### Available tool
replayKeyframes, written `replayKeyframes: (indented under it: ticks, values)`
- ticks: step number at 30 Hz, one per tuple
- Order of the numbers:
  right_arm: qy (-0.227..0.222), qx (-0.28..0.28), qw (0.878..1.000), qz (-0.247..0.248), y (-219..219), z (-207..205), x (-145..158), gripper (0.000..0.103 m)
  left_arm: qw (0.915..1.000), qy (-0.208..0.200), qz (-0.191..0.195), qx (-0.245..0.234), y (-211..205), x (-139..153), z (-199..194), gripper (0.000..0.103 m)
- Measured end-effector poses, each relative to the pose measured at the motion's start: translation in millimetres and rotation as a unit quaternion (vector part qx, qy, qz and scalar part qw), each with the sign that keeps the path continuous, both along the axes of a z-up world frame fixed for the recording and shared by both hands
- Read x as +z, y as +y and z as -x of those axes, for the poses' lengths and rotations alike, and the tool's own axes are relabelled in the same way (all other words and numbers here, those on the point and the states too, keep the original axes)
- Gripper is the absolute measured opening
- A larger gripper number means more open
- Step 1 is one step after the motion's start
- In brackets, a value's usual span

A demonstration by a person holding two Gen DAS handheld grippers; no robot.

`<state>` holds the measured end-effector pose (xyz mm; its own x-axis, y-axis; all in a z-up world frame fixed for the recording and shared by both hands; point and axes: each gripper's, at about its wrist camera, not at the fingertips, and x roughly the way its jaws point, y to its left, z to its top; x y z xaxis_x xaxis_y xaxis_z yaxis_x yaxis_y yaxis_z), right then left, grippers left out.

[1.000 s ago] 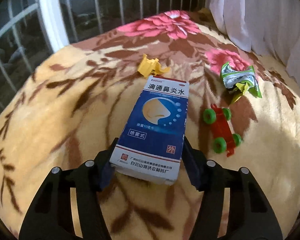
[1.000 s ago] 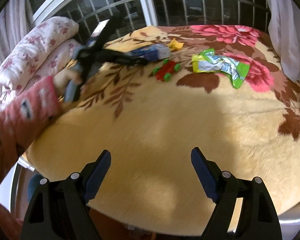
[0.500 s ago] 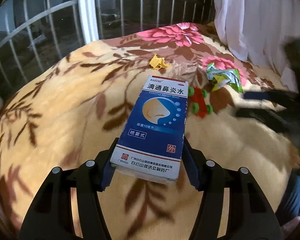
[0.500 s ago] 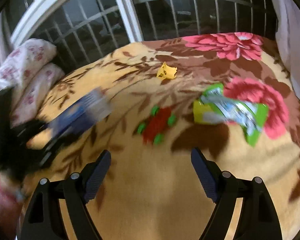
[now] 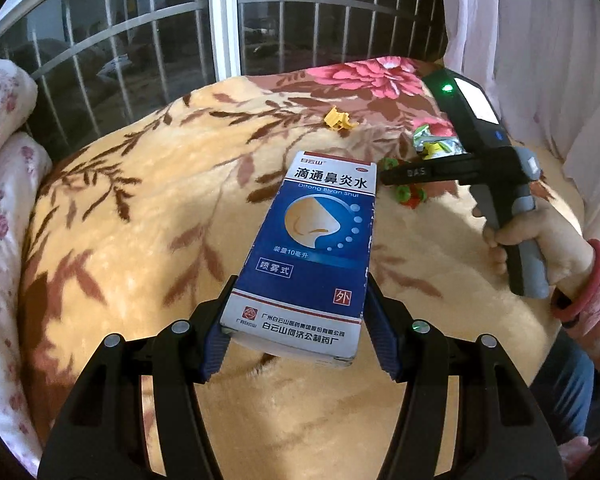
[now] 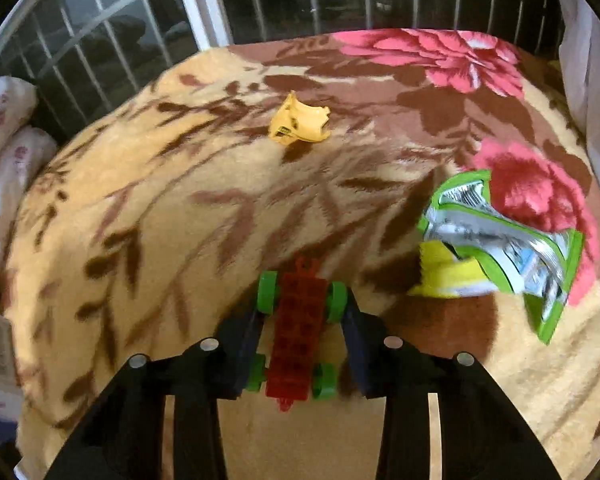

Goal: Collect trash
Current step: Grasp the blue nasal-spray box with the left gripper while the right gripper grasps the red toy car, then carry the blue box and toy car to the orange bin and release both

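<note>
Plush floral blanket (image 6: 148,208) covers the bed under both my tools. My left gripper (image 5: 296,340) holds the blue medicine box (image 5: 312,256) clamped by its lower end, and that box hides part of the blanket behind it. My right gripper (image 6: 300,344) is closing around the red toy car (image 6: 298,336), its green wheels between the pads. Just right of it lies the crumpled green wrapper (image 6: 500,240), partly creased shut; the yellow scrap (image 6: 300,122) sits farther off. Window bars (image 5: 148,40) stand beyond.
</note>
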<state>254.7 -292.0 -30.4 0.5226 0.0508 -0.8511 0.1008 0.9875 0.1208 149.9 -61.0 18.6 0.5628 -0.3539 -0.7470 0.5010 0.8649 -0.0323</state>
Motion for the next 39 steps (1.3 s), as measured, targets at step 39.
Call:
replayKeyframes:
  ticks: [39]
  values:
    - [-0.074, 0.202, 0.976, 0.020, 66, 372, 46, 0.039, 0.9981, 0.043, -0.025, -0.036, 8, -32, 264, 0.058]
